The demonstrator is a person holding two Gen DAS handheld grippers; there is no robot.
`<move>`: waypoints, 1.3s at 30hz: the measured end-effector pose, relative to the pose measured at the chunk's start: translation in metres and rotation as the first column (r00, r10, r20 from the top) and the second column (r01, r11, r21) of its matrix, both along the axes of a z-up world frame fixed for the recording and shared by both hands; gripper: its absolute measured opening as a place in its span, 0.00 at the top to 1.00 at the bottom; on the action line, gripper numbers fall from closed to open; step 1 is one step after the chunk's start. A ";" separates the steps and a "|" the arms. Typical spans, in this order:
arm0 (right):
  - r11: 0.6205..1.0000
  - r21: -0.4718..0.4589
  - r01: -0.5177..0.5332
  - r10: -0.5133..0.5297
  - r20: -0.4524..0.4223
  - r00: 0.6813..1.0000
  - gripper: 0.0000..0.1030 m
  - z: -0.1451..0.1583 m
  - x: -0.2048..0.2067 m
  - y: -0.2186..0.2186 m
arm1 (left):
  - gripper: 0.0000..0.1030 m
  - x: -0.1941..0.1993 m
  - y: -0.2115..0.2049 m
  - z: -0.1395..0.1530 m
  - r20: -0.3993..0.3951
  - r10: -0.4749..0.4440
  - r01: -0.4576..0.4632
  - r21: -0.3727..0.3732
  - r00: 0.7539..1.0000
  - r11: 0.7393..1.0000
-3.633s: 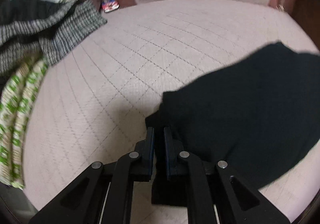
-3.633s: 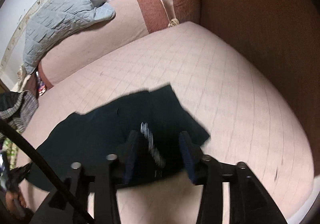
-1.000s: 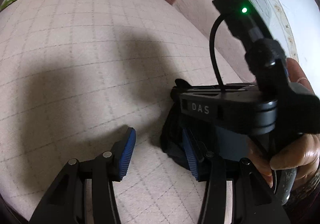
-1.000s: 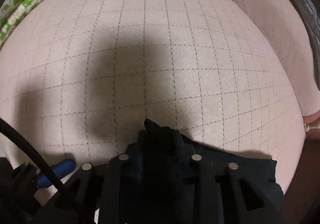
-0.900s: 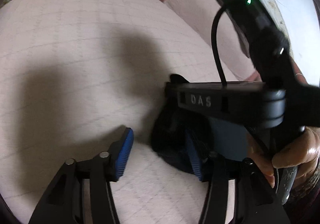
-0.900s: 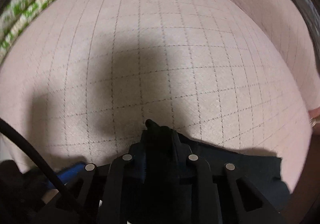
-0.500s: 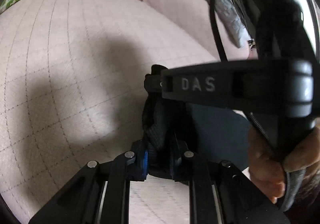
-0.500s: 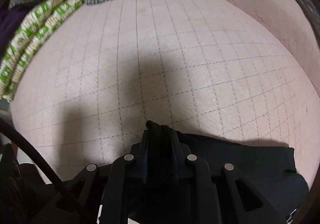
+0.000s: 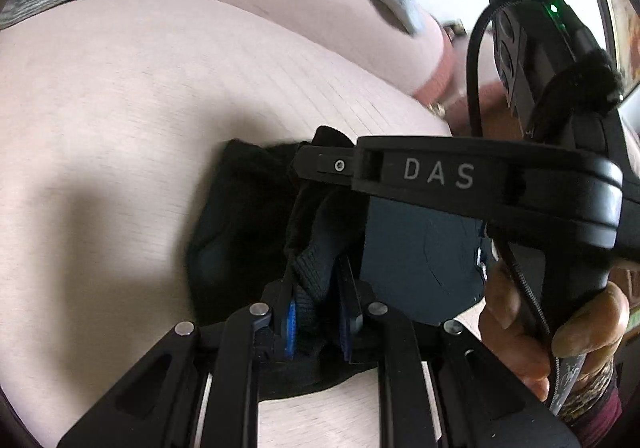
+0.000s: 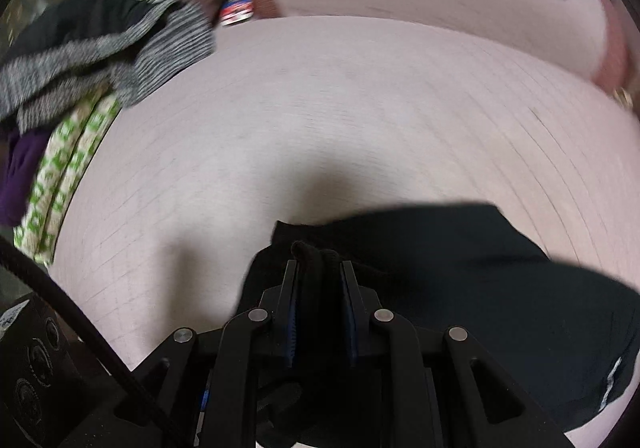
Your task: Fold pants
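You have the black pants (image 10: 460, 280) lying low on the pink quilted bed (image 10: 360, 119), on the near part of it, well apart from the striped grey garment (image 10: 132, 47) and the green-patterned cloth (image 10: 64, 167) heaped at the bed's far left edge.

Your left gripper (image 9: 316, 312) is pinching a thick bunch of the pants' edge between its blue pads (image 9: 289, 324); the ribbed knit there looks like a waistband or hem. Your right gripper (image 10: 318, 308) is pressed together on a rolled, doubled edge of the same pants, and in the left view its body sits right alongside, so both grips lie close together at one end of the garment.

Judge the fabric as soft, limp and light: it will drape and sag from whatever you hold and keep no shape of its own. The knit seems grippy enough not to slide out of the pads, though several layers bunched together may let an inner layer creep loose.

Thick edges such as the waistband or hem give the surest hold. With both grips so near each other, the rest of the cloth will likely hang in a clump; taking corners further apart along one edge would let it fall flat against the bed.
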State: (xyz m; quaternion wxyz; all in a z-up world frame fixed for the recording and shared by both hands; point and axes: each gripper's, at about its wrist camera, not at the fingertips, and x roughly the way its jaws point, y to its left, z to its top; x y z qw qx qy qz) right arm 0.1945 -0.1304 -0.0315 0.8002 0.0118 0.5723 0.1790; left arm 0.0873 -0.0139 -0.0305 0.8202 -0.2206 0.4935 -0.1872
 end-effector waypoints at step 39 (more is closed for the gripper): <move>0.955 0.156 0.254 -0.260 0.020 0.965 0.96 0.019 -0.090 -0.077 | 0.46 -0.054 0.052 0.012 -0.052 0.085 -0.081 0.076 0.995 0.994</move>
